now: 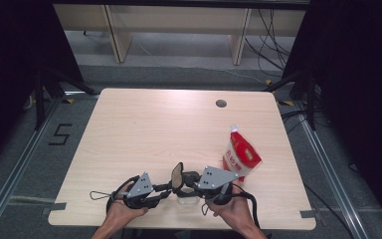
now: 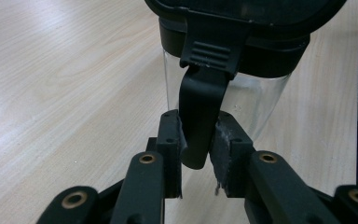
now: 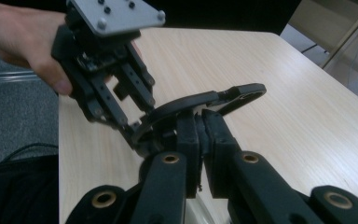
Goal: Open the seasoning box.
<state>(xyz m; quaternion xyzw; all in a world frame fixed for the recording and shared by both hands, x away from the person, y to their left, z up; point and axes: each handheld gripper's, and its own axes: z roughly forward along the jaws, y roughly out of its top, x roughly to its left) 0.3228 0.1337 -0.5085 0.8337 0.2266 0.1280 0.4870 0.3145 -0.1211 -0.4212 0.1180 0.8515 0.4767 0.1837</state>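
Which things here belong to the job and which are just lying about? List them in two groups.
In use:
- clear round jar
- its black plastic lid
- black latch strap, pinched in the left claw
- right claw, shut at the lid

Lying about:
- red and white soft pouch
- round grey hole in the light wooden table

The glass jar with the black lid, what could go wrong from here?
1. The left gripper pinches only the thin black latch; it may slip out.
2. The right gripper holds the raised lid; pulling could tip the glass jar.
3. The red-and-white pouch stands nearby and might get knocked.
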